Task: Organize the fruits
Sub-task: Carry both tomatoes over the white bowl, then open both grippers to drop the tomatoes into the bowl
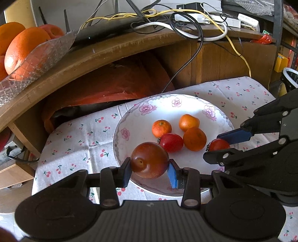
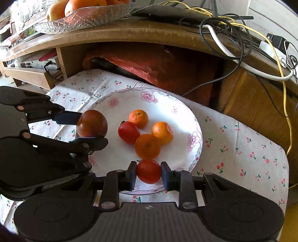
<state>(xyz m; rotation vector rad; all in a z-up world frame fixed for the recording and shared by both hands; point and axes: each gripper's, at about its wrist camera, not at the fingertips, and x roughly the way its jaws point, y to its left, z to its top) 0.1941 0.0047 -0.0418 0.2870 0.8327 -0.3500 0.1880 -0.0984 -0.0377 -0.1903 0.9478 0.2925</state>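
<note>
A white flowered plate (image 1: 134, 119) (image 2: 167, 100) lies on a cherry-print cloth. On it rest three small oranges (image 1: 194, 139) (image 2: 147, 145) and a red tomato (image 1: 171, 142) (image 2: 128, 132). My left gripper (image 1: 150, 168) (image 2: 89, 128) is shut on a dark red plum (image 1: 150, 160) (image 2: 92, 123) over the plate's near-left rim. My right gripper (image 2: 148, 172) (image 1: 218, 146) is shut on a second red tomato (image 2: 148, 171) (image 1: 218, 144) at the plate's near edge. The two grippers sit close side by side.
A glass dish (image 1: 35, 63) (image 2: 83, 17) with large oranges stands on a wooden shelf (image 1: 111, 54) above and behind. Tangled cables (image 1: 182, 24) (image 2: 232, 31) lie on the shelf. A red object (image 1: 111, 87) fills the space under it. Bare cloth (image 1: 78, 141) (image 2: 242, 145) lies beside the plate.
</note>
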